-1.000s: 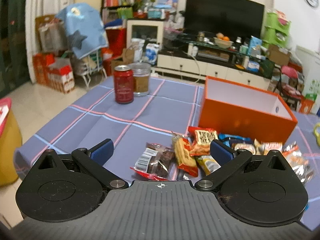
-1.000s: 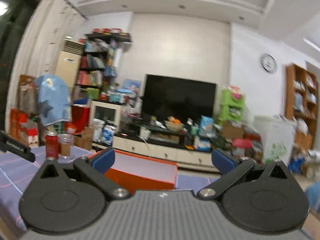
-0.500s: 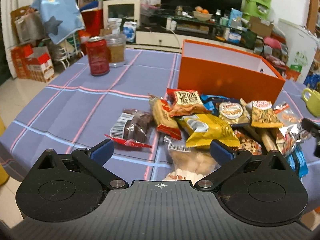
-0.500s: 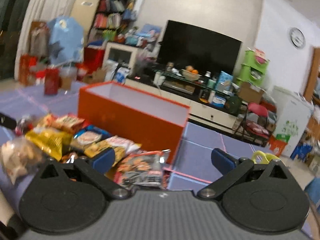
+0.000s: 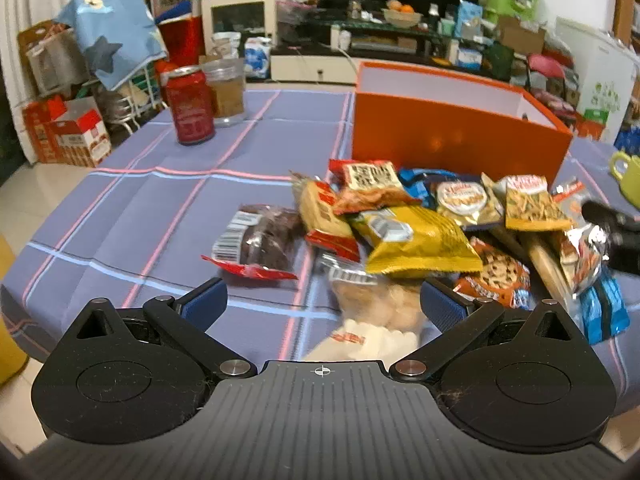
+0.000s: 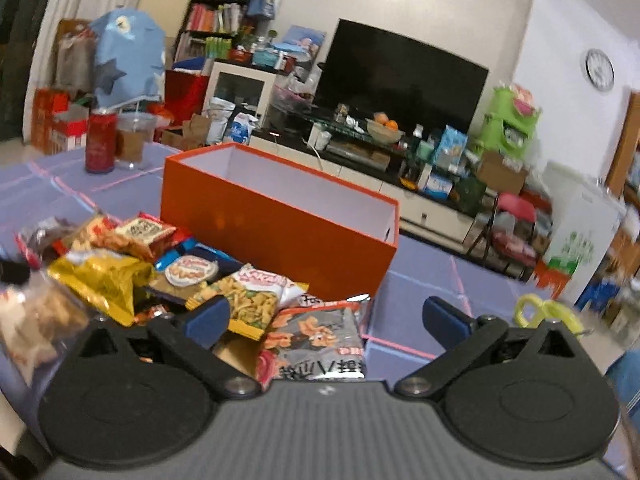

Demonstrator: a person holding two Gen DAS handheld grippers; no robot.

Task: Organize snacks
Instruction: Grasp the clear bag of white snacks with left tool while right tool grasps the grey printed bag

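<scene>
Cluttered living-room shelves and a dark television lie beyond our desk (image 5: 120, 216) with its checked purple cloth. Nothing is sorted yet: the orange box (image 5: 456, 136) ahead looks empty, and the snack packets (image 5: 416, 236) are heaped just before both spread, empty tongs, left (image 5: 323, 304) and right (image 6: 325, 318).

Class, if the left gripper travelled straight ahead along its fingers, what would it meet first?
Probably the clear bag of pale puffed snacks, lying between the open left gripper fingers; depth is uncertain.
</scene>
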